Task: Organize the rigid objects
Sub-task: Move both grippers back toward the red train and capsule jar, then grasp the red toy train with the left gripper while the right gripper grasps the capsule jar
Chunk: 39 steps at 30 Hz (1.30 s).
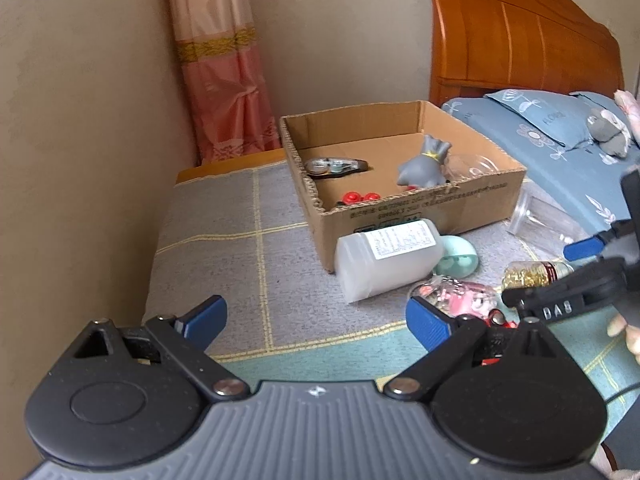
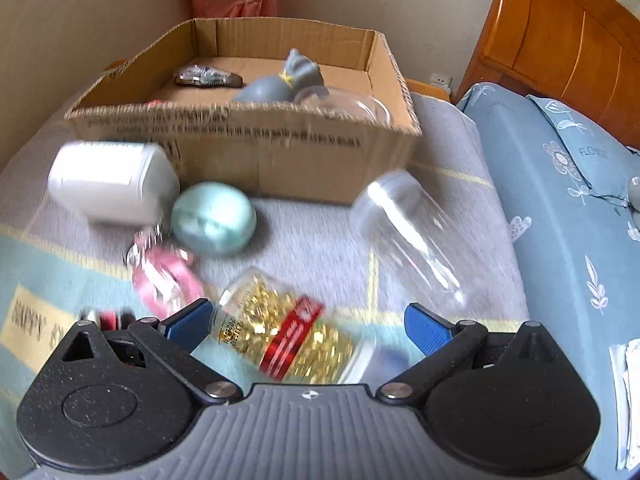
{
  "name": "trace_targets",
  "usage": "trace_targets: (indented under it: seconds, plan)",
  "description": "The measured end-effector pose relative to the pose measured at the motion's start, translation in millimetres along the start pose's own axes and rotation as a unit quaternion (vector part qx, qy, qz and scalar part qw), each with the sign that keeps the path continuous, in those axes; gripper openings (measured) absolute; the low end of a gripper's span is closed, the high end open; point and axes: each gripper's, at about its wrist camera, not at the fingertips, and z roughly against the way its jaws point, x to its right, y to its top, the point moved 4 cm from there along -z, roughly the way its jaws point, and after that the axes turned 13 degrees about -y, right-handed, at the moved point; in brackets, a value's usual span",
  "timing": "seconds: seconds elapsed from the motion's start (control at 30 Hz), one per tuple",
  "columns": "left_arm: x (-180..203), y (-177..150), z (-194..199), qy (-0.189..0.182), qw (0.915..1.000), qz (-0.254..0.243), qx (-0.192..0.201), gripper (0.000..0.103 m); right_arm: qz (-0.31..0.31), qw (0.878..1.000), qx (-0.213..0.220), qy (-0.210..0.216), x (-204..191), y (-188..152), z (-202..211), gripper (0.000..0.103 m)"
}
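Observation:
A cardboard box [image 1: 420,208] [image 2: 256,152] stands on a grey mat and holds a grey cat figure [image 1: 424,164] [image 2: 280,80], a tape dispenser [image 1: 336,168] [image 2: 208,77] and red pieces [image 1: 358,197]. In front lie a white bottle [image 1: 384,260] [image 2: 108,188], a green egg [image 1: 458,256] [image 2: 214,218], a pink clear toy [image 1: 460,294] [image 2: 164,276], a clear jar [image 2: 412,236] and a bottle of gold capsules [image 2: 288,340] [image 1: 532,274]. My left gripper [image 1: 316,322] is open and empty above the mat. My right gripper [image 2: 308,326] [image 1: 576,276] is open around the capsule bottle.
A bed with blue bedding [image 1: 560,148] [image 2: 560,208] and a wooden headboard [image 1: 520,36] lies on the right. A beige wall [image 1: 80,140] and a pink curtain [image 1: 224,80] close off the left and back. A small red object [image 1: 500,318] lies by the pink toy.

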Motion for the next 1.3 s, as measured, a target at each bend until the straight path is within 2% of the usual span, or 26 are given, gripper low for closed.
trace_targets:
  seconds: [0.1,0.27,0.43,0.67,0.8,0.9,0.97,1.13,1.2,1.3]
  plan:
    - [8,0,-2,-0.014,0.9998,-0.012,-0.002,0.096,0.006,1.0,0.006,-0.01,4,-13,5,0.103]
    - [26,-4,-7,-0.076,0.9961,-0.045,-0.007,0.096,0.008,1.0,0.011,-0.011,13,-31,9,0.103]
    - [47,-15,-16,-0.141,0.9864,-0.08,-0.025,0.096,0.008,1.0,0.013,-0.001,23,-45,3,0.103]
    - [65,-32,-30,-0.188,0.9707,-0.143,-0.044,0.096,-0.017,0.998,0.02,0.05,37,-56,-1,0.103]
    - [72,-38,-40,-0.202,0.9627,-0.173,-0.047,0.095,-0.008,0.997,0.046,0.057,38,-61,-1,0.103]
    - [75,-39,-49,-0.219,0.9564,-0.188,-0.048,0.09,-0.005,0.996,0.058,0.062,38,-63,1,0.103]
    - [78,-39,-53,-0.233,0.9514,-0.195,-0.051,0.078,-0.003,0.996,0.06,0.065,39,-62,0,0.103]
    - [83,-40,-68,-0.259,0.9389,-0.216,-0.07,0.064,0.0,0.996,0.063,0.067,38,-62,1,0.103]
    - [83,-40,-74,-0.26,0.9386,-0.213,-0.077,0.054,0.0,0.996,0.065,0.068,38,-63,1,0.103]
    - [81,-41,-75,-0.264,0.941,-0.197,-0.079,0.053,0.001,0.995,0.068,0.069,39,-63,1,0.103]
